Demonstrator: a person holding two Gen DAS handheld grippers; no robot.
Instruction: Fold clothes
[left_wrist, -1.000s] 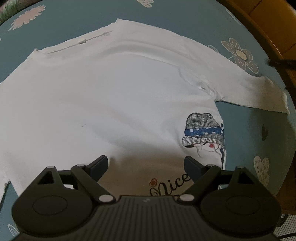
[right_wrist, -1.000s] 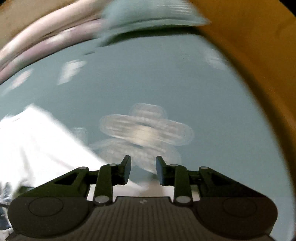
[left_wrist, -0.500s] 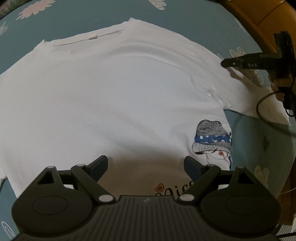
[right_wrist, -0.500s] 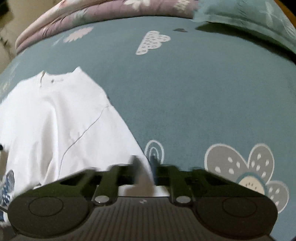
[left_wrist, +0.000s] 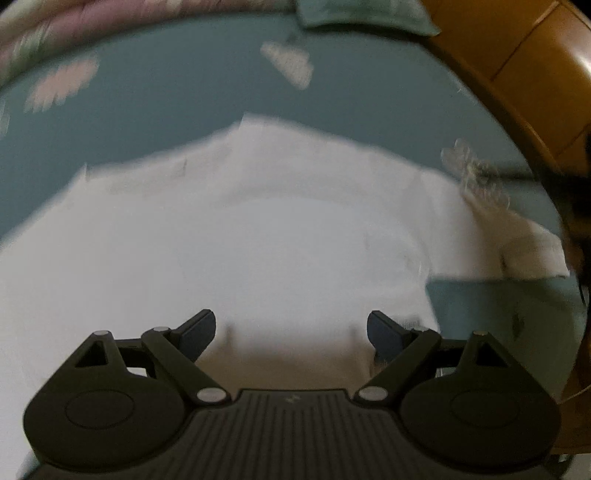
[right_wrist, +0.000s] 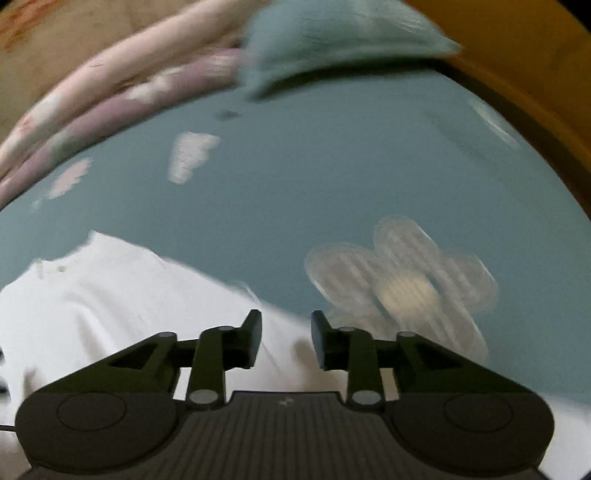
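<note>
The left hand-held gripper (left_wrist: 291, 332) hangs with its jaws spread wide and nothing between them, above the lower body of the white shirt (left_wrist: 258, 240). The right hand-held gripper (right_wrist: 286, 341) has its jaws opening over the shirt's sleeve (right_wrist: 280, 354); cloth lies below the gap, but the pads do not press on it. The shirt lies spread flat on the bed (right_wrist: 332, 177), collar towards the pillow (right_wrist: 332, 40) and the rolled quilt (right_wrist: 110, 110). Both views are blurred, so fine creases cannot be read.

The task seems to be at its first fold: the sleeve is about to be picked up. The next move likely calls for the right jaws to close on the sleeve edge and carry it across the body, while the left finds a hem corner.

Open sheet lies all round the shirt; the wooden bed frame (left_wrist: 517, 74) runs close along the sleeve's side, limiting room there
</note>
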